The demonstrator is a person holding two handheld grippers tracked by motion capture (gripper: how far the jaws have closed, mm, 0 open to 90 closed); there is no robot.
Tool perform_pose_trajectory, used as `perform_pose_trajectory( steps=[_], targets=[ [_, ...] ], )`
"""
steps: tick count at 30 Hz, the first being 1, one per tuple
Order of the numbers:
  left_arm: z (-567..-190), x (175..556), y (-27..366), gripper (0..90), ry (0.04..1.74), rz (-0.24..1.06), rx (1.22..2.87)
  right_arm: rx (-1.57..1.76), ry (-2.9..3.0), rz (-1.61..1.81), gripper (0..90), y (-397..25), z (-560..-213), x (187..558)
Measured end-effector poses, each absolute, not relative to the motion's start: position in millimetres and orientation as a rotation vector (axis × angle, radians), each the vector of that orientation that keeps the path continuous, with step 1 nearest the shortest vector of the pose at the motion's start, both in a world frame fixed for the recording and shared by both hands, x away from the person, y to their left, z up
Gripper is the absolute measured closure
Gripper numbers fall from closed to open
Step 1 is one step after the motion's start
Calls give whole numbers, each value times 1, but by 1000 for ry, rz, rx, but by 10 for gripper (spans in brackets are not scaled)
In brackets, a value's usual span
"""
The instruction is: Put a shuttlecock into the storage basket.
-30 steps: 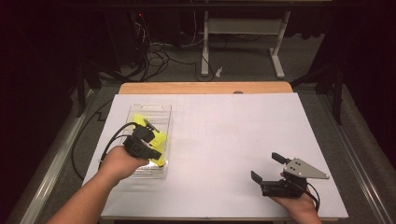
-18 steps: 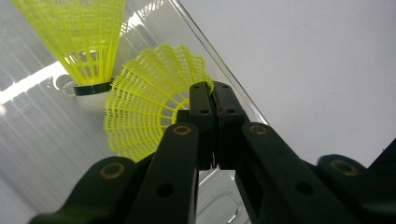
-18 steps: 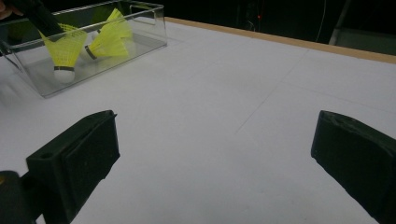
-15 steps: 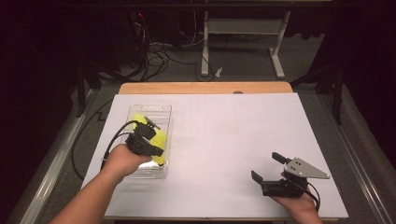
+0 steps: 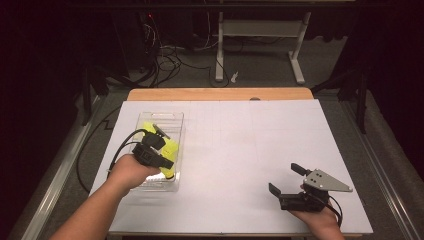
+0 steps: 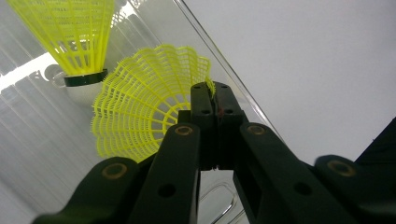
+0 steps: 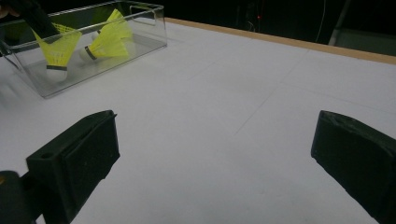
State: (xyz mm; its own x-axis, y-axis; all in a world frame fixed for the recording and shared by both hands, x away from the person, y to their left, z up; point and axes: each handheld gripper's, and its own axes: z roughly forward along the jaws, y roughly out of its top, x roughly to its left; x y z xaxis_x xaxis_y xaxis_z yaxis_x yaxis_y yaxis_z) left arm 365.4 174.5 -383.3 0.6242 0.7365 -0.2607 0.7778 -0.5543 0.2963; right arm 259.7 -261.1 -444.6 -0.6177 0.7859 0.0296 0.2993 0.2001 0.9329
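Observation:
A clear plastic box [image 5: 175,120] stands at the left of the white table and holds yellow shuttlecocks. My left gripper [image 5: 161,143] reaches into it. In the left gripper view its jaws are shut [image 6: 214,91] on the skirt rim of one yellow shuttlecock [image 6: 140,112]. A second shuttlecock [image 6: 70,32] lies beyond it on the box floor. The right gripper view shows the box [image 7: 149,28] far off at upper left with both shuttlecocks [image 7: 56,51] [image 7: 109,42]. My right gripper [image 5: 286,179] rests near the front right, open [image 7: 215,154], nothing between its jaws.
White paper [image 5: 240,150] covers the table, with a wooden strip [image 5: 220,94] along the far edge. Behind the table are desk legs [image 5: 297,55] and cables [image 5: 165,55] on the floor. A metal rail [image 5: 60,175] runs along the left side.
The left hand has shifted only slightly inside the box, still pinching the shuttlecock. The right gripper has not moved.

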Motion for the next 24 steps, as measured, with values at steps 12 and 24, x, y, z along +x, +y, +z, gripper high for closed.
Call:
perform_pose_trajectory(
  steps=[12, 24],
  targets=[
    [-390, 372, 171, 834, 1221, -83, 2448, 1013, 2019, 1413, 13, -263, -445, 260],
    [-383, 374, 176, 535, 1284, -13, 2444, 1017, 2021, 1413, 13, -262, -445, 260]
  ],
)
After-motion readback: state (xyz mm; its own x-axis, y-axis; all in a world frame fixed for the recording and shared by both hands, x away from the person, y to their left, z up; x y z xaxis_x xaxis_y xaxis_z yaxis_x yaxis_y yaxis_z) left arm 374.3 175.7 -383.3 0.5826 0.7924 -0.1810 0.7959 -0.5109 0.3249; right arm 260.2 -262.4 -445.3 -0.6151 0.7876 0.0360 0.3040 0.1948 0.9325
